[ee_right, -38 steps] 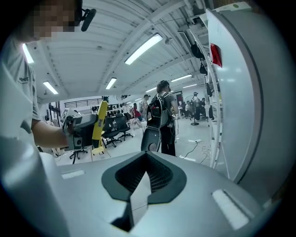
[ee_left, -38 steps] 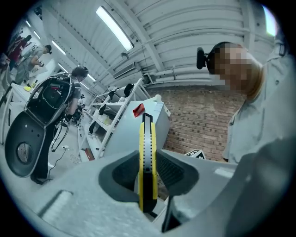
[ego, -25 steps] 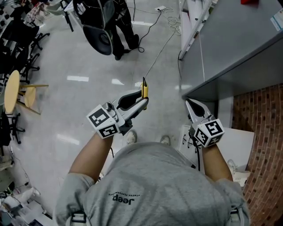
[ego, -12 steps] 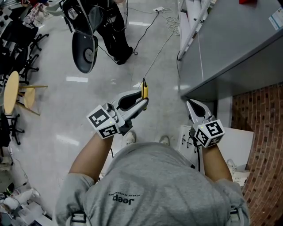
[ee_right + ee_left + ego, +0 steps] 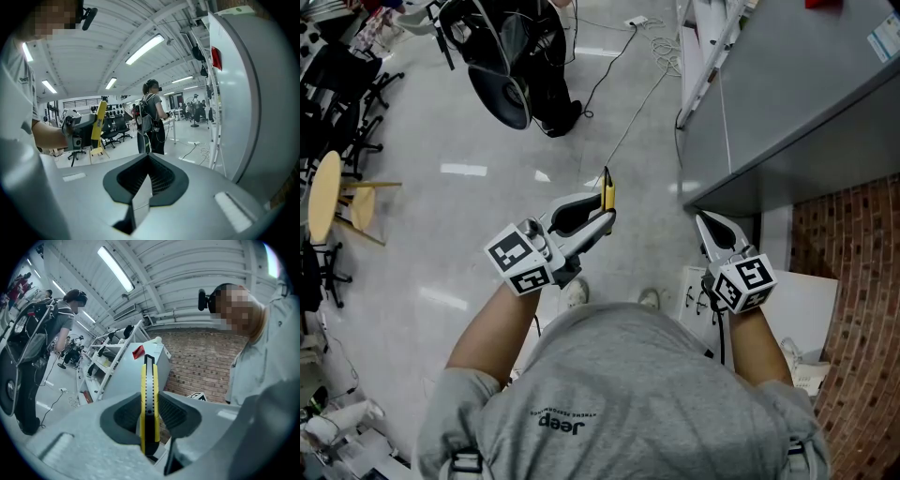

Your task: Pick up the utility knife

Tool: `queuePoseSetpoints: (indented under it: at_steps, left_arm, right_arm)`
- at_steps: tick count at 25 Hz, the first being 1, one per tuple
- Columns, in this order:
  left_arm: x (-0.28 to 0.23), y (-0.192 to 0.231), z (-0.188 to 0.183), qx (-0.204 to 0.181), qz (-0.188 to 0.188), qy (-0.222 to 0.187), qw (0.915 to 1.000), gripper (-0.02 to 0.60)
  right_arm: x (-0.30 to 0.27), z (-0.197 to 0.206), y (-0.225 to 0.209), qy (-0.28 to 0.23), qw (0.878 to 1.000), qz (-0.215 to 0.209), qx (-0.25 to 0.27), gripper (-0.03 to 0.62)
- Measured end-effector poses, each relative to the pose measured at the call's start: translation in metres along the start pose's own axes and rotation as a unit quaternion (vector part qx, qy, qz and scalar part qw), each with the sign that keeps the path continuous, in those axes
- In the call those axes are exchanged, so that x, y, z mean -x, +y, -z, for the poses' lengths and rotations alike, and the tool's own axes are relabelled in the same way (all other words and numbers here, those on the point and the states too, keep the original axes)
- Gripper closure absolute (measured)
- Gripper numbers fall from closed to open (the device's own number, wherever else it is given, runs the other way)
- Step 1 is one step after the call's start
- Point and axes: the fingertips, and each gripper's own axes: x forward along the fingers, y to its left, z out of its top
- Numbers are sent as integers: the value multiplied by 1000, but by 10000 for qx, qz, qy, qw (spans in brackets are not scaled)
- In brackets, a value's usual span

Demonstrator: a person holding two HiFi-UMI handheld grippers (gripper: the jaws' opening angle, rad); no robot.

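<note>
Nearest the head camera is the person's grey cotton T-shirt (image 5: 609, 394), printed with the word "Jeep" (image 5: 560, 424), which reads upside down from here; the smaller line of print beside it is too fine to read. Beyond the bare forearms, each gripper carries its white cube of black square markers: one on the left (image 5: 520, 256), one on the right (image 5: 742, 281).

The left gripper (image 5: 602, 217) is clamped on the slim yellow-and-black plastic utility knife (image 5: 607, 190) – in the left gripper view the knife (image 5: 149, 394) stands edge-on between the ribbed black pads, its black tip rising past them. It is held in the air, well above the floor. The right gripper (image 5: 705, 223) holds nothing; its pads meet.

Farther off lie the glossy pale floor (image 5: 469, 141) and a white cable (image 5: 642, 84) trailing across it – then a grey metal cabinet (image 5: 787, 94), a red brick wall (image 5: 853, 281), and another person (image 5: 539, 66) in dark gear.
</note>
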Motion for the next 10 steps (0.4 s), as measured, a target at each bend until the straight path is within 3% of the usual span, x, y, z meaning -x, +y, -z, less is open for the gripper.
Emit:
queuePoseSetpoints:
  at_steps: [10]
  left_arm:
    - [2, -4, -1, -27, 28, 6, 10000, 465]
  right_arm:
    - [3, -1, 4, -14, 10000, -22, 18, 586]
